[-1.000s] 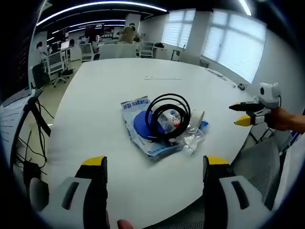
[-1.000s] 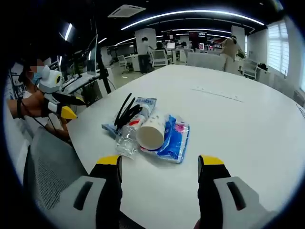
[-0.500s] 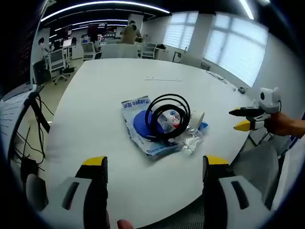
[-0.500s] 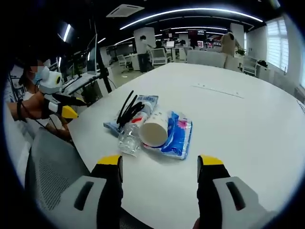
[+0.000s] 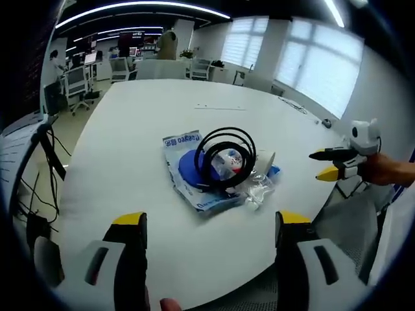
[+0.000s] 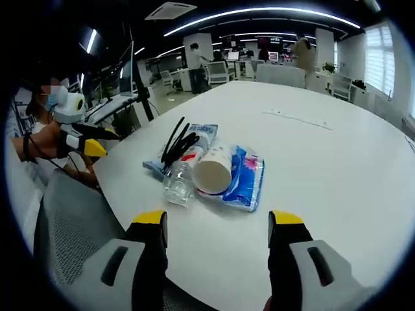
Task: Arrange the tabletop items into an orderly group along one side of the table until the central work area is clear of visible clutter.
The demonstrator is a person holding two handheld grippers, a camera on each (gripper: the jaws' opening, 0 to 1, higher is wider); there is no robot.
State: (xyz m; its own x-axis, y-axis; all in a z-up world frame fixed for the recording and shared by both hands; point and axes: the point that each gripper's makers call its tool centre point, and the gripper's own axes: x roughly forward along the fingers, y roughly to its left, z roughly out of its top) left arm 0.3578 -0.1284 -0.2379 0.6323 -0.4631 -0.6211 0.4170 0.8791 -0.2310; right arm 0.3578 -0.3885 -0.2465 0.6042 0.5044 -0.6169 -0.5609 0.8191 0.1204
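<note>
A small heap lies on the white round table [image 5: 142, 123]: a coil of black cable [image 5: 227, 157] rests on a blue and white plastic packet [image 5: 188, 172], with a clear plastic bottle [image 5: 259, 188] and a white paper cup [image 5: 269, 159] beside it. In the right gripper view the cable [image 6: 178, 144], bottle [image 6: 178, 184], cup [image 6: 211, 173] and packet [image 6: 249, 181] lie just ahead. My left gripper [image 5: 211, 227] is open, short of the heap. My right gripper [image 6: 217, 223] is open too, and reaches into the left gripper view [image 5: 324, 164] from the right.
A grey mesh chair [image 6: 71, 240] stands at the table's edge below the heap, another chair [image 5: 353, 220] at the right. A thin strip [image 6: 298, 120] lies farther along the table [image 6: 337, 168]. Desks, chairs and people fill the office behind.
Both cameras have shifted slightly: the heap sits a little closer in the right gripper view. Nothing on the table has moved, and both grippers stay open.
</note>
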